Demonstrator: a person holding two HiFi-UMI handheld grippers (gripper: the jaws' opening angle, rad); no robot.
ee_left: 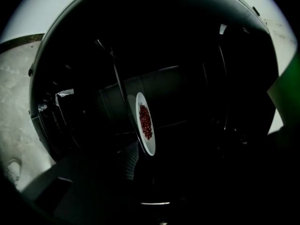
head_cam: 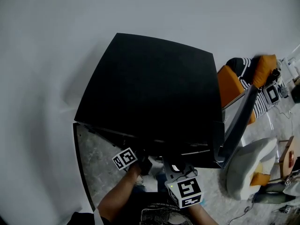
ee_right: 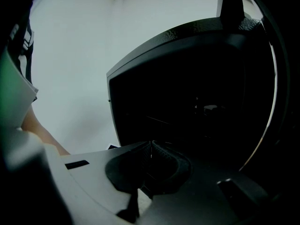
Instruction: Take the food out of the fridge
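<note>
Currently holding the left tongs (ee_left: 157, 168) wide apart and empty, aiming straight at the plate (ee_left: 151, 146) of red food (ee_left: 146, 122) inside the fridge (head_cam: 150, 93), likely nearer than the closed, empty right tongs (ee_right: 151, 149).

Glossy black box-shaped fridge (head_cam: 150, 93); white oval ceramic plate (ee_left: 149, 146) carrying dark red food bits (ee_left: 146, 122); grey speckled stone floor (head_cam: 96, 163); black-and-white striped cloth (head_cam: 243, 71).

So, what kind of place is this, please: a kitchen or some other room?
Probably a lounge or office corner, not a fitted kitchen. A small black fridge stands on a speckled floor by a plain pale wall, with an orange chair beside it.
</note>
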